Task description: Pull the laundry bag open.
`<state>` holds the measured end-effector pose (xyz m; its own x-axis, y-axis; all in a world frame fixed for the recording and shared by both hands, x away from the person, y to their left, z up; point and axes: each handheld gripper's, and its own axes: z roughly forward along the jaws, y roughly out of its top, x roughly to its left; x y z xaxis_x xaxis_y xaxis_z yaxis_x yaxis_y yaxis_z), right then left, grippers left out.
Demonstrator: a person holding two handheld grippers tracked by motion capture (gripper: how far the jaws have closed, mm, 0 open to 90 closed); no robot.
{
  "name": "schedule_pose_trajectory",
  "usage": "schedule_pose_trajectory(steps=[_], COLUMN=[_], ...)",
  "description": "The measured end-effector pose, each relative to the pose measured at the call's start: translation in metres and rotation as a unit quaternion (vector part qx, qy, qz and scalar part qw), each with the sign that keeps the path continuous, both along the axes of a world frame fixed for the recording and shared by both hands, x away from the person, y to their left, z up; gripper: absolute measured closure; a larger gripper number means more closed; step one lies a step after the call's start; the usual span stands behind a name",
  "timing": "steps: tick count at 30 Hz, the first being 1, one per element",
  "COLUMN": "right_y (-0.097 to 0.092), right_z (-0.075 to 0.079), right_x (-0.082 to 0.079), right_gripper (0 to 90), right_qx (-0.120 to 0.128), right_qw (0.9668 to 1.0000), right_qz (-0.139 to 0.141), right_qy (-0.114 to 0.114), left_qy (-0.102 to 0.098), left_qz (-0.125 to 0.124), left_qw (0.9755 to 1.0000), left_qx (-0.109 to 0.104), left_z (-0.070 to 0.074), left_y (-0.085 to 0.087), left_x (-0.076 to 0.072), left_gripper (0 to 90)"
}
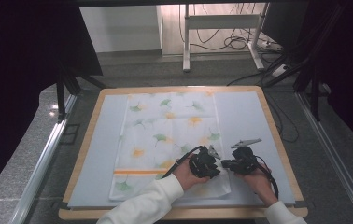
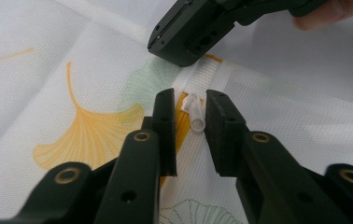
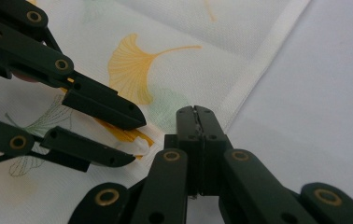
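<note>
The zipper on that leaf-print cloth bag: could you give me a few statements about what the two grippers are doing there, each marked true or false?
1. The zipper pull lies between the left gripper's jaws. True.
2. The right gripper stands wide open. False: its jaws are shut.
3. The cloth bag shows red stripes. False: it shows yellow and green leaves.
4. The zipper tape is orange. True.
5. The bag hangs in the air. False: it lies flat on the table.

Wooden-rimmed table (image 1: 273,122) carrying a pale blue mat (image 1: 243,116).
A white ginkgo-print fabric cover (image 1: 165,126) is lying flat on the mat, left of the mat's bare right part, reaching toward its near edge.
</note>
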<state>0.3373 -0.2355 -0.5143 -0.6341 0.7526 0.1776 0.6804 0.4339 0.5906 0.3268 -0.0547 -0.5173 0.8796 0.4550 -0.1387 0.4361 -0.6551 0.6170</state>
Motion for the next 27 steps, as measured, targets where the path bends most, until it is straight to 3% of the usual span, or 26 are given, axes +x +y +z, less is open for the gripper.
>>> schedule_pose_trajectory(steps=[3, 4, 7, 13, 17, 27], right_y=[-0.0001, -0.0001, -0.0004, -0.0005, -0.0007, -0.0006], right_z=[-0.0002, -0.0002, -0.0002, -0.0004, -0.0005, -0.0005], right_x=[0.0003, 0.0002, 0.0003, 0.0004, 0.0006, 0.0005], right_gripper=[89.6, 89.6, 89.6, 89.6, 89.6, 89.6], right_qx=[0.001, 0.001, 0.001, 0.002, 0.004, 0.003], right_qw=[1.0, 1.0, 1.0, 1.0, 1.0, 1.0], right_qz=[0.001, 0.001, 0.001, 0.001, 0.0, 0.0], right_qy=[0.001, 0.0, 0.001, 0.001, 0.002, 0.001], left_qy=[-0.004, -0.002, -0.014, -0.009, -0.005, -0.023], left_qz=[-0.004, -0.008, -0.011, -0.007, -0.004, -0.004], left_qw=[1.0, 1.0, 0.9997, 0.9999, 1.0, 0.9997], left_qx=[0.001, 0.004, 0.013, 0.012, 0.006, 0.01], left_z=[0.0012, 0.0015, 0.0009, 0.0013, 0.0005, -0.0003], left_y=[0.0003, 0.0001, -0.0015, 0.0011, 0.0021, -0.0011], left_x=[-0.0017, -0.0024, -0.0046, -0.0022, -0.0007, -0.0024], left_gripper=[78.9, 84.2, 85.4, 89.9, 90.0, 84.7])
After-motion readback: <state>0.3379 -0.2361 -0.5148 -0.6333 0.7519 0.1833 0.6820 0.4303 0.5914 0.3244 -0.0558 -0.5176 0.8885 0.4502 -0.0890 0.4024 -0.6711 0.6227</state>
